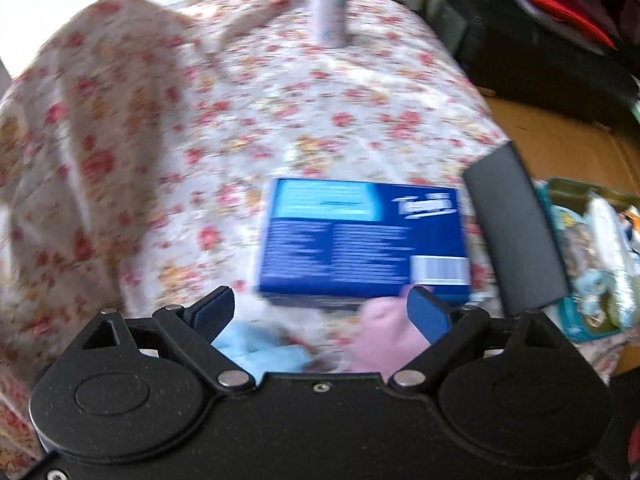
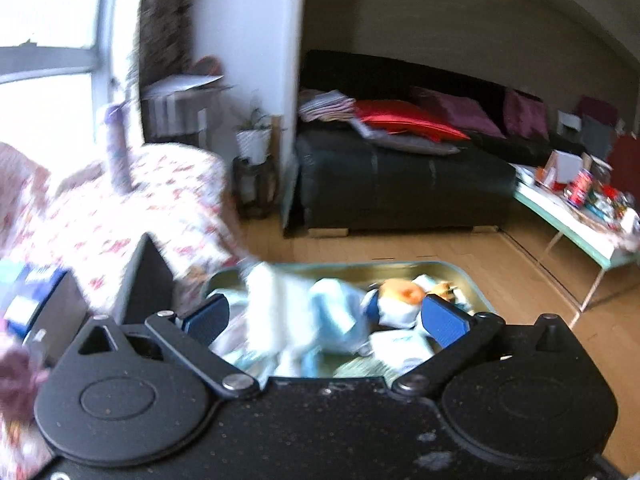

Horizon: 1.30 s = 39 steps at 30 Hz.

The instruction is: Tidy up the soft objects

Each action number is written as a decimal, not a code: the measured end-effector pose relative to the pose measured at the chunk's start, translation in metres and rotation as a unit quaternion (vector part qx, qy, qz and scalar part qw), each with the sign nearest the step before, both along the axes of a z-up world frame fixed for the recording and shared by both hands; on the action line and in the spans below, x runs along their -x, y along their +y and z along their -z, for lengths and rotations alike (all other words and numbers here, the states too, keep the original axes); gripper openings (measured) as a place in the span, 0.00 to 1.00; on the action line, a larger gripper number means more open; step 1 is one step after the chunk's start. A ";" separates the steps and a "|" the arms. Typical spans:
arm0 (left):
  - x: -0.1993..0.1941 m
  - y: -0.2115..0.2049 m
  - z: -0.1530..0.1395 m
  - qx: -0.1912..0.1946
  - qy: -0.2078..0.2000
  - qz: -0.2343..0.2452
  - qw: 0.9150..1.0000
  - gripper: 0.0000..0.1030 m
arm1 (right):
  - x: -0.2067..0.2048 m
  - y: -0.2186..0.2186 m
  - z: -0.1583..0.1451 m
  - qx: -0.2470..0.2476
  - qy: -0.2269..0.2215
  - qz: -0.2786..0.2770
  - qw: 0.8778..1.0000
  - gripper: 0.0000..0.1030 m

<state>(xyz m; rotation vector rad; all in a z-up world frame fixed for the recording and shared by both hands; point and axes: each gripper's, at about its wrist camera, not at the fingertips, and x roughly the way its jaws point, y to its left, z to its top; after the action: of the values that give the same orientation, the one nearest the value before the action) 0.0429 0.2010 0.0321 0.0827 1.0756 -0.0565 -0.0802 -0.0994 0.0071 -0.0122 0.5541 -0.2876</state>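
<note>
Black tongs (image 1: 322,310), blue pads (image 2: 444,322), silver rivets.

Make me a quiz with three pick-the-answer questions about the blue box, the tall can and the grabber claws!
1. Where is the blue box?
A. on the flowery cloth
B. on the black sofa
C. inside the tin

2. What colour is the tall can standing at the far side of the cloth?
A. bright green
B. pale purple
C. black

3. How are the jaws of the right gripper?
A. shut tight on a sock
B. wide open
C. clamped on the blue box

Answers:
1 A: in the left wrist view the box lies flat on the flowered cover.
2 B: the can looks lilac, though blurred.
3 B: its blue pads stand far apart above the tin of soft things, gripping nothing.
</note>
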 end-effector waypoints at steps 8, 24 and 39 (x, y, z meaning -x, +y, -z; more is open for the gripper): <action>-0.001 0.046 0.008 -0.022 -0.005 -0.022 0.999 0.87 | 0.031 0.056 0.006 -0.046 0.036 -0.067 0.996 1.00; -0.011 0.086 0.021 0.032 0.001 -0.048 0.998 0.87 | 0.000 0.176 0.010 -0.145 0.119 -0.122 0.975 1.00; -0.016 0.085 0.028 0.039 0.023 -0.048 0.998 0.87 | -0.052 0.203 0.033 -0.121 0.184 -0.107 0.970 0.79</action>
<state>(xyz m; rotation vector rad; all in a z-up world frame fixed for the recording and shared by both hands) 0.0589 0.2859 0.0036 -0.0409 1.1204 -0.0139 -0.0280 0.1039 -0.0263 0.1133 0.9463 -0.0017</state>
